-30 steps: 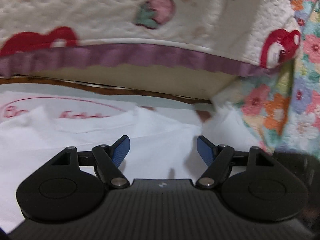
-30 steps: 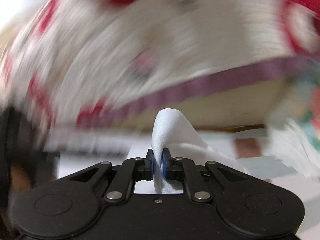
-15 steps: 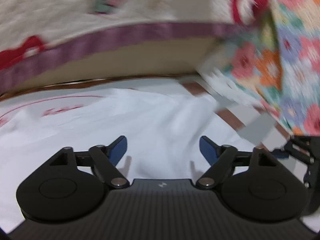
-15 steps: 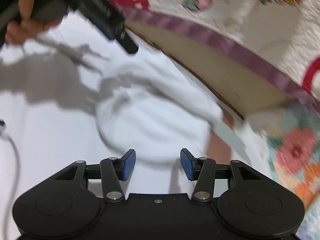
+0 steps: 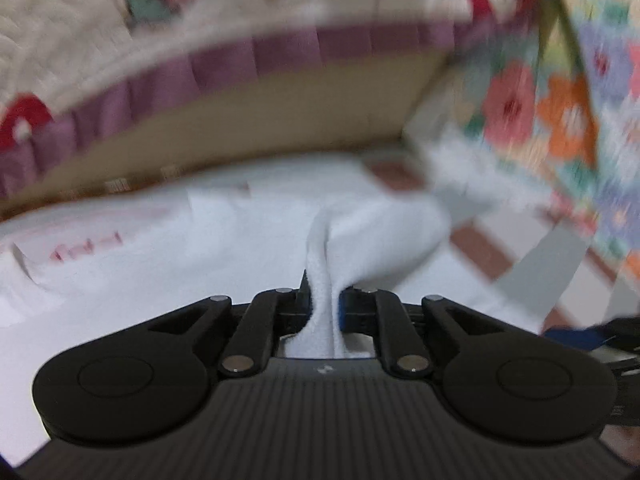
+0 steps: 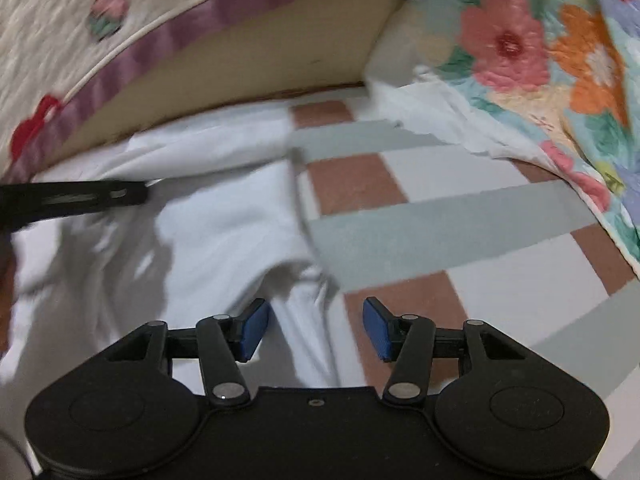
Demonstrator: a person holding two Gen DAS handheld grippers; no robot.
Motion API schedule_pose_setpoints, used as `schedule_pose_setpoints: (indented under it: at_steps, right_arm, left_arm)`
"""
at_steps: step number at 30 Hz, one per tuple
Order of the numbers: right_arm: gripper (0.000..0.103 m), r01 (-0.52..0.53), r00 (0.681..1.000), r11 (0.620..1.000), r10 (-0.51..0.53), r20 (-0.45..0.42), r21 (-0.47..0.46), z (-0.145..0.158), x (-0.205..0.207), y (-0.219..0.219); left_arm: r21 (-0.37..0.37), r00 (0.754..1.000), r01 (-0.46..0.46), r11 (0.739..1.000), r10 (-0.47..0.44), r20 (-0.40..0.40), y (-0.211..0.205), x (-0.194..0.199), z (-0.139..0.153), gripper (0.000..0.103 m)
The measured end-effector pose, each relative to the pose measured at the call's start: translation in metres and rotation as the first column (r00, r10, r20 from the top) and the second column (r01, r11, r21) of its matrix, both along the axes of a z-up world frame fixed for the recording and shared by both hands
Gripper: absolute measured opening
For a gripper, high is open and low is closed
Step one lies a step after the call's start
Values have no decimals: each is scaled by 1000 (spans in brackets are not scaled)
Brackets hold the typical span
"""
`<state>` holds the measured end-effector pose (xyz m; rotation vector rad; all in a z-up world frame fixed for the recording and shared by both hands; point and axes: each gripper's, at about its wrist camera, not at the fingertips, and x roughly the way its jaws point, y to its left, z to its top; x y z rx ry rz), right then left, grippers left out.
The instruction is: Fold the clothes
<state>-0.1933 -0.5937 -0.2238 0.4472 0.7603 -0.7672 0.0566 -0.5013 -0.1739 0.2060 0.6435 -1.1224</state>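
Pinching a raised fold of the white garment (image 5: 224, 240) between its blue pads, the left gripper (image 5: 323, 304) had its jaws closing tight on the cloth, so that a ridge of fabric stood up between the fingers and ran forward from them. The garment lay spread over a checked sheet (image 6: 440, 208) of brown, grey and white squares, with faint red lettering showing on its far left part in the left wrist view, which was blurred. Its right edge ran along the sheet's bare squares, and its far edge reached the tan side of a mattress (image 6: 280, 52) that carried a cream quilt with a purple border (image 6: 168, 36). A floral quilt (image 6: 540, 52) was bunched at the sheet's far right corner, with a white sheet edge hanging below it. The right gripper (image 6: 316, 328) hovered over the garment's near right edge with its jaws opening, the blue pads well apart; a rumpled edge of cloth lay below and between them, but neither pad pressed on it. In the right wrist view the dark tip of the left gripper showed at the left edge, over the garment.
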Motion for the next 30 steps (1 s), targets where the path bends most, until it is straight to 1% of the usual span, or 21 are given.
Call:
schedule_pose_setpoints:
  at_steps: [1,4,5,8,11,13,16,17,19,20,22,24,26,27,28,29,30]
  right_arm:
    - [56,19,1000,1000,-19,4,3,0,2,-5]
    - [56,99,995,995,-100,28,28,0,5,-21]
    - [56,102,994,995,-103,30,17,-2,5,-22]
    - [56,71,997,996,-69,26,-59,-6,7,-15]
    - [56,84,996,991,-79,48,-102,-9,5,-6]
    - [56,76,997,990,-71,42,-123,-9,6,-6]
    - [56,66,997,989,-61,41,-129,-8,6,-6]
    - [56,65,997,990,-60,41,-129,-8,6,-7]
    - [56,61,998,990,-57,40,-129,-8,6,-7]
    - [56,60,998,990,-55,40,-129,-8,6,-8]
    - [56,57,998,990,-52,40,-130,-8,6,-8]
    - [55,53,998,990,-49,39,-130,-9,6,-9]
    - [55,50,998,990,-45,39,-130,-9,6,-10]
    - [55,49,998,990,-44,39,-130,-9,6,-10]
    - [55,47,998,990,-42,38,-130,-9,6,-10]
    - [55,46,998,990,-42,37,-130,-9,6,-11]
    - [55,46,998,991,-42,35,-128,-9,6,-10]
  left_arm:
    - [-40,1000,-16,999,16,18,11,2,11,9]
    - [-87,988,-123,989,130,80,49,16,41,9]
    - [-79,981,-171,982,177,79,62,22,47,9]
    - [-60,975,-221,974,222,7,108,29,51,9]
    - [8,982,-189,982,189,33,140,11,43,10]
    - [51,985,-173,984,172,28,155,2,35,10]
    - [81,980,-197,977,197,12,180,-2,23,12]
    - [89,977,-209,974,211,-16,187,-2,19,13]
    - [102,960,-231,967,244,-137,199,5,12,15]
    - [109,946,-242,964,260,-194,206,9,8,15]
    - [124,916,-270,955,294,-273,216,13,2,16]
    - [149,904,-304,941,334,-268,228,14,0,17]
    - [161,897,-344,925,375,-236,244,14,0,16]
    - [169,890,-371,913,401,-215,254,16,-1,12]
    - [181,879,-396,900,428,-209,264,19,-4,9]
    - [194,866,-407,893,445,-229,274,24,-5,6]
    - [207,852,-418,885,461,-249,285,29,-7,6]
